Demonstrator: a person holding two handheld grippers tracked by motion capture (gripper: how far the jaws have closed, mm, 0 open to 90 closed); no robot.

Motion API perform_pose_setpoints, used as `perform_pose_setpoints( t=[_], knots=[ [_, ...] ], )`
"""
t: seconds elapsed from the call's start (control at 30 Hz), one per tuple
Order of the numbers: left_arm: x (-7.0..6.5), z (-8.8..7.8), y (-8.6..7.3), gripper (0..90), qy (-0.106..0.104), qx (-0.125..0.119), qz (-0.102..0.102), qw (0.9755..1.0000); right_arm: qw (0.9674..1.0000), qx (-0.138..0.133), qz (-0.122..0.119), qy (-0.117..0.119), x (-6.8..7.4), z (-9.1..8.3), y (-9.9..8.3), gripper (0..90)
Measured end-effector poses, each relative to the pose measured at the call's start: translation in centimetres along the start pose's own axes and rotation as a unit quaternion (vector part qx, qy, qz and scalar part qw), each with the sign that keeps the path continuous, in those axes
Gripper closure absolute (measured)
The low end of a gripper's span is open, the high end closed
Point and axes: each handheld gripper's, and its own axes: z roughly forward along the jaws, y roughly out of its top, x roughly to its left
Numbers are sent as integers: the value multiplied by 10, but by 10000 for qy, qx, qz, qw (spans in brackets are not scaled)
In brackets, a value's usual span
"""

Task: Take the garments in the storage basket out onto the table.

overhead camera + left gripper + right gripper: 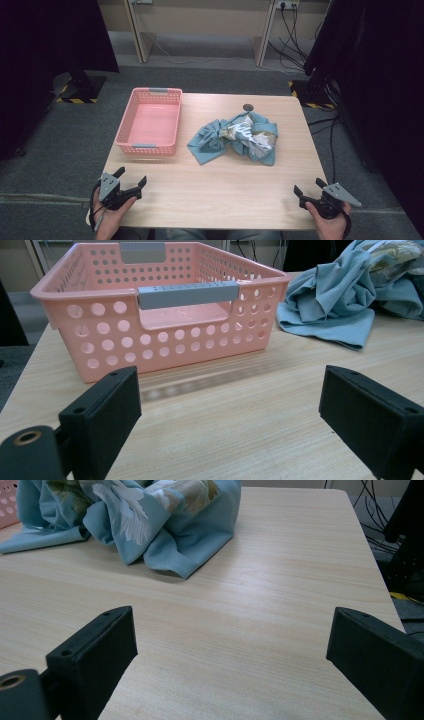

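A crumpled light-blue cloth (pixel 235 136) with a pale bird print lies in a heap right of the table's middle; it is also at the upper right of the left gripper view (pixel 345 295) and the upper left of the right gripper view (pixel 145 515). An empty pink perforated basket (pixel 149 145) with grey handles stands to its left, close ahead in the left gripper view (pixel 125 345). My left gripper (pixel 131 179) rests at the front left corner, jaws wide open and empty. Over the front right corner my right gripper (pixel 308 188) is open too, holding nothing.
A small dark round disc (pixel 247 106) lies on the wooden table (pixel 215 190) near its far edge, behind the cloth. Black stands and cables are on the grey floor to the right of the table (pixel 320 95). Dark curtains hang at both sides.
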Motion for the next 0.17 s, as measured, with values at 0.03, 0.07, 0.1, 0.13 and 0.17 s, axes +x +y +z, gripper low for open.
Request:
perform_pose_setpoints(
  t=[0.03,0.07,0.1,0.13,0.17],
  knots=[
    [0,0,0,95,0,-2,-2,10000,10000,0,4,2,0,0,0,58],
    [0,0,0,95,3,-6,-2,10000,10000,-2,-1,3,0,0,0,58],
    [0,0,0,94,-6,-12,-22,10000,10000,-1,1,3,0,0,0,56],
    [-1,0,0,94,-52,-12,-79,10000,10000,-3,-6,11,0,0,0,55],
    [-2,0,0,92,-79,-9,-103,9999,10000,-19,-10,18,0,0,0,54]
  ],
)
